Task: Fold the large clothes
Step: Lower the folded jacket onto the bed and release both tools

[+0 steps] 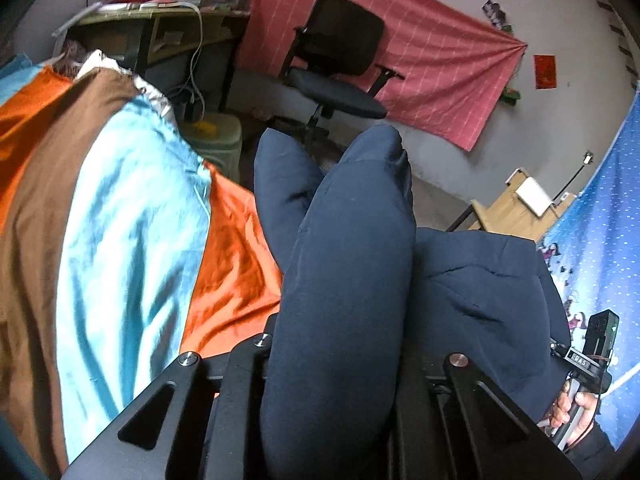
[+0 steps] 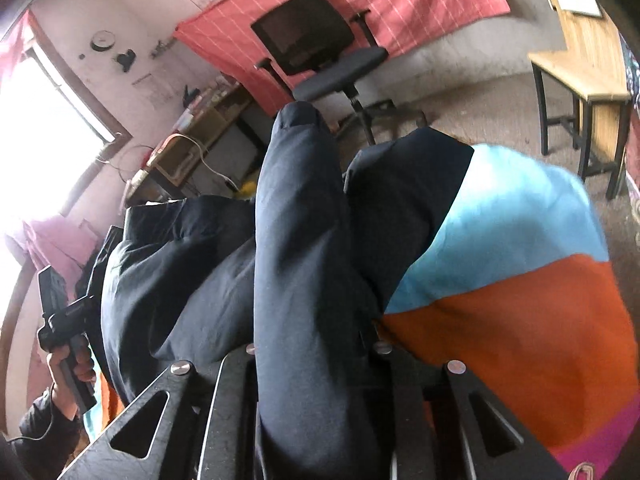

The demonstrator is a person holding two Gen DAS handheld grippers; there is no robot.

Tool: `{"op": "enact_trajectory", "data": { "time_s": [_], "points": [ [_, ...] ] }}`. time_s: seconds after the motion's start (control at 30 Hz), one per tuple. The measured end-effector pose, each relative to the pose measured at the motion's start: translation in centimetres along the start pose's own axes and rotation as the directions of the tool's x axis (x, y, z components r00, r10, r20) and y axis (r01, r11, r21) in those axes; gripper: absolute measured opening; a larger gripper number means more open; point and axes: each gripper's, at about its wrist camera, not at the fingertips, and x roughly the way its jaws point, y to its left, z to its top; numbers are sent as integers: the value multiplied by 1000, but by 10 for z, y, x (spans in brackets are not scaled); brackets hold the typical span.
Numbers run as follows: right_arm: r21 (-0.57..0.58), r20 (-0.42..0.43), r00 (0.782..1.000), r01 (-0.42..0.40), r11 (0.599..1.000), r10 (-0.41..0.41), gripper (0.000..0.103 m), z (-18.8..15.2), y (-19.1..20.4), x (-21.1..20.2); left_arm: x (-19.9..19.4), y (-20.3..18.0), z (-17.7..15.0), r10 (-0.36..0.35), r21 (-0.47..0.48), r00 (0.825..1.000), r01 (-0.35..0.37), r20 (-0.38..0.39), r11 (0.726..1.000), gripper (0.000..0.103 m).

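Observation:
A large navy blue garment (image 1: 344, 280) is bunched between the jaws of my left gripper (image 1: 336, 364), which is shut on it; the cloth hides the fingertips. The same navy garment (image 2: 304, 280) fills the jaws of my right gripper (image 2: 312, 360), also shut on it. The garment hangs between both grippers, lifted over a striped bedspread of orange, light blue and brown (image 1: 120, 240), which also shows in the right wrist view (image 2: 520, 280). The right gripper's handle and hand (image 1: 588, 372) show at the far right of the left view; the left gripper's handle (image 2: 64, 320) shows at the left of the right view.
A black office chair (image 1: 340, 68) stands ahead on the floor before a pink cloth on the wall (image 1: 420, 60). A cluttered desk (image 1: 160, 32) is at the left, a wooden table (image 2: 580, 72) at the right. A blue patterned curtain (image 1: 600, 208) hangs on the right.

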Motion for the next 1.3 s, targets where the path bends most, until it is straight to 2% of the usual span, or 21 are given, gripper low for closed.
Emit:
{"op": "enact_trajectory", "data": {
  "time_s": [0.2,0.3,0.47,0.6,0.73,0.8,0.87,0.97,1.13,1.23,1.3],
  "points": [
    [-36,9,1000,1,999,-1,18,-13,22,-42,-41,-17,-11,-19,39,1000,19,11,999,14],
    [-62,0,1000,20,998,-20,18,-22,30,-48,-41,-21,-18,0,60,1000,0,0,998,14],
    [-48,-53,998,43,998,-46,18,-39,25,-41,-22,-6,-40,5,-4,999,-6,-51,1000,14],
    [-60,-99,991,88,994,-93,18,-58,12,-27,3,7,-59,39,-17,993,-41,-107,999,14],
    [-79,-156,968,187,979,-197,22,-74,-3,-2,25,21,-73,85,-65,984,-96,-155,993,20],
    [-85,-170,955,232,969,-243,37,-77,-9,4,30,22,-73,114,-52,979,-124,-169,991,26],
    [-72,-179,949,252,965,-261,48,-78,-16,6,33,21,-72,149,-43,972,-160,-183,986,37],
    [-21,-174,944,281,960,-280,71,-80,-28,4,36,21,-72,190,-16,965,-196,-180,980,44],
    [9,-113,943,316,949,-313,82,-85,-31,-13,33,20,-82,232,-7,962,-235,-145,972,49],
    [-21,-30,938,344,939,-344,86,-89,-22,-31,25,19,-88,254,12,962,-254,-99,967,53],
    [-45,39,932,362,931,-361,93,-94,-11,-45,23,13,-90,274,30,960,-272,-66,962,57]
  ]
}}
